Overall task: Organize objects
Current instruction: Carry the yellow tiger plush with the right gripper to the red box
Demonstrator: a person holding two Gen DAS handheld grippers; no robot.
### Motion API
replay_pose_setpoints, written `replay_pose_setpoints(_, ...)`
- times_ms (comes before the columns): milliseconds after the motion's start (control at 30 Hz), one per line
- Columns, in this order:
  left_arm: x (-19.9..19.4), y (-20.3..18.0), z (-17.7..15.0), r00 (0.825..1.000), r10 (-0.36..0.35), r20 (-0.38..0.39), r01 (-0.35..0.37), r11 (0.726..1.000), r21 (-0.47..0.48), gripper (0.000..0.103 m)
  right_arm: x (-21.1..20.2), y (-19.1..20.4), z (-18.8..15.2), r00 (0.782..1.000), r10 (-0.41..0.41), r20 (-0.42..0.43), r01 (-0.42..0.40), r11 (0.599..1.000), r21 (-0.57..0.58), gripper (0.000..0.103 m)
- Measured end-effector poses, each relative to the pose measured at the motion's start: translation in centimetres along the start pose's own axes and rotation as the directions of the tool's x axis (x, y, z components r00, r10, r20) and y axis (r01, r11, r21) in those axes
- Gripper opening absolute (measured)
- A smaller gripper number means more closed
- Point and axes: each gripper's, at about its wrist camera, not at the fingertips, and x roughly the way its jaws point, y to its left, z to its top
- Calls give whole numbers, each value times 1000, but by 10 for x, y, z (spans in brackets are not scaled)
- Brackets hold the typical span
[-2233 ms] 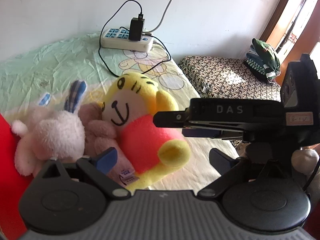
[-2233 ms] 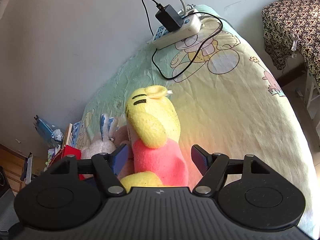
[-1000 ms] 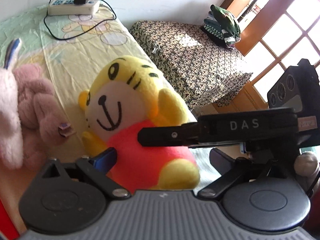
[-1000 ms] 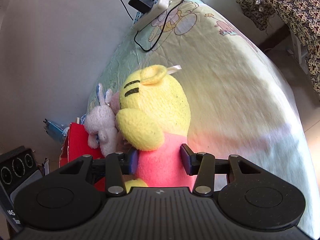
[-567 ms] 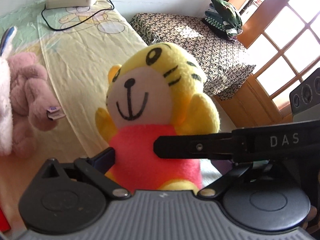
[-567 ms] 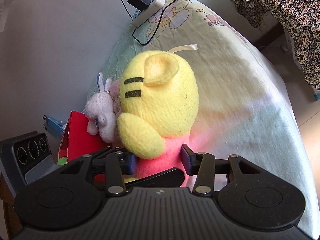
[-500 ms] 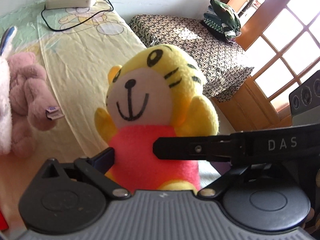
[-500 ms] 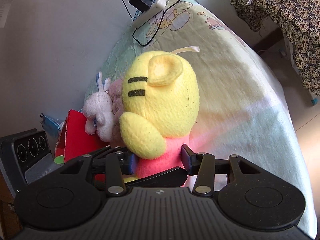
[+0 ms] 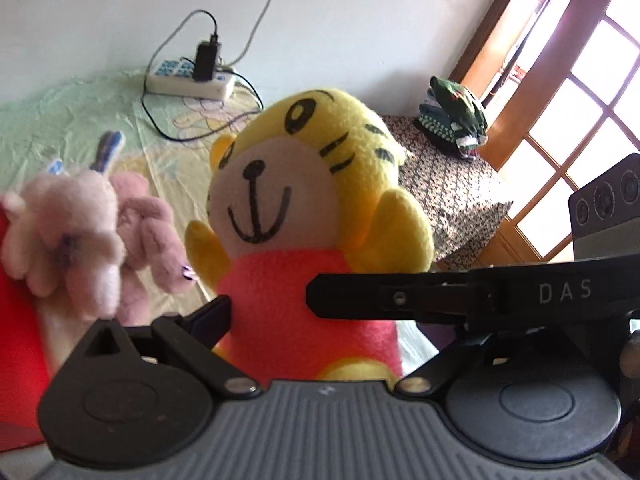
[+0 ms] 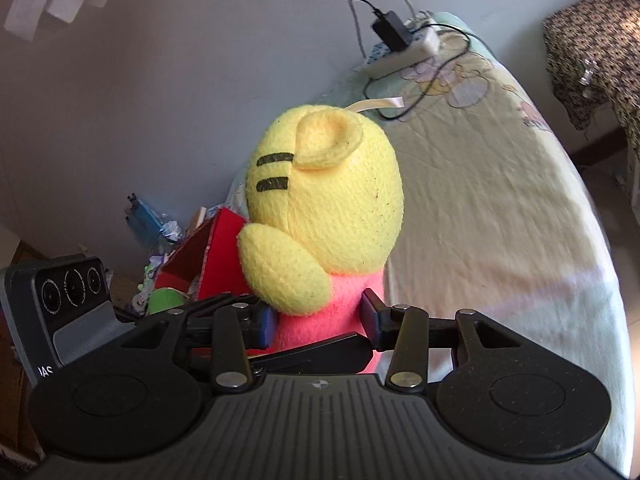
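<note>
tiger plush (image 10: 320, 216) raised above bed (image 10: 500, 200), 12 o'clock | right gripper (image 10: 318, 320) clamps its pink torso | left gripper (image 9: 312, 312) jaws wide, just narrowing around it | soft, light; hold torso

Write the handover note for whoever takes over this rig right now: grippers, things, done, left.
Right gripper: shut on the tiger plush, pads on its pink body.
Left gripper: jaws wide and just been closing, with the tiger between them; whether its pads press cannot be told.
Things: the tiger is held upright over the bed; its base is hidden. A pale plush and a mauve plush sit beside it, and a red box stands past the bed's end.
Done: tiger gripped.
Left: place the tiger, probably then the other two; the destination is not shown.
</note>
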Motion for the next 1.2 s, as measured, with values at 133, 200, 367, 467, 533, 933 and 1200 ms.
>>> replay_pose_setpoints(133,-43,13,-2,993,67,97,-64,997,-36,96,16,34,9,995,90,-31,-92,993,-73,45)
replay_pose_setpoints(200,-65,22,-4,985,106,140,-99,994,-56,96,26,52,13,991,128,-50,-132,986,-106,45)
replay_pose_setpoints(367,-111,50,-10,958,184,220,-165,981,-104,96,57,95,20,977,196,-88,-209,964,-162,45)
replay_pose_setpoints(467,-130,71,-13,950,206,236,-180,975,-128,96,79,117,17,973,206,-103,-222,957,-184,45)
replay_pose_setpoints(533,-140,86,-14,949,214,232,-184,972,-145,96,95,129,17,973,203,-111,-221,958,-182,45)
replay_pose_setpoints(933,-145,173,-24,967,200,156,-171,969,-179,95,162,167,-9,993,59,-101,-75,983,-168,45)
replay_pose_setpoints(1200,-137,207,-32,985,149,92,-134,980,-146,96,180,171,-18,996,-66,-64,57,989,-134,45)
